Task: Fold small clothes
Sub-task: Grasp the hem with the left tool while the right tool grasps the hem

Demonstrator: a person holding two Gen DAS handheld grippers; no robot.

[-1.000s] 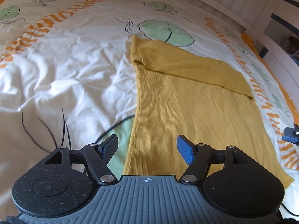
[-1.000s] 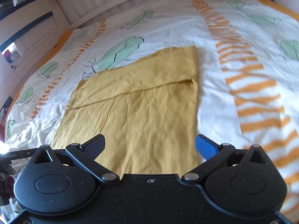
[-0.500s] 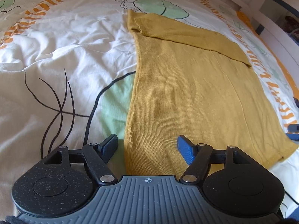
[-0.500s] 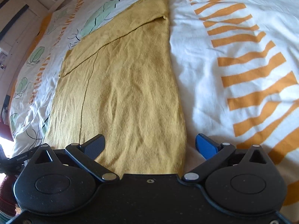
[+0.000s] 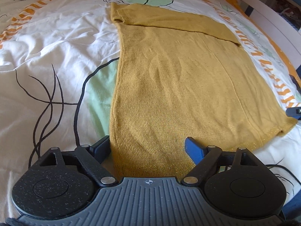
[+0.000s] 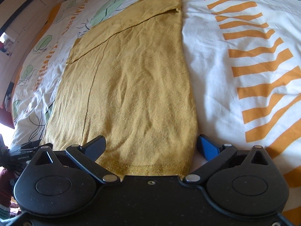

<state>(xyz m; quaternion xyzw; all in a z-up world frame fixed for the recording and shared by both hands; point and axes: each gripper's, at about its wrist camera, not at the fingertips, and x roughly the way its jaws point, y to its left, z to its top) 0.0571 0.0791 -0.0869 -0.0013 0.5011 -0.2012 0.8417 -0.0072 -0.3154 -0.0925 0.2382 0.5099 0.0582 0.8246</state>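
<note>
Where it lies flat on the duvet (image 5: pixel 56 43), mustard garment (image 5: pixel 178 86); left gripper (image 5: pixel 147 147) and right gripper (image 6: pixel 150 145) fingers spread, empty.

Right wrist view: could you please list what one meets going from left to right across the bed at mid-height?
Leaf-printed strip of the duvet cover → left edge of the yellow garment → long crease in it → its right edge → plain white fabric → orange stripes.

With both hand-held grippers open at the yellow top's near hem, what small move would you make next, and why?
Probably shut the left hand-held gripper and right hand-held gripper on the yellow top: each straddles a hem corner, still ungrasped.
</note>
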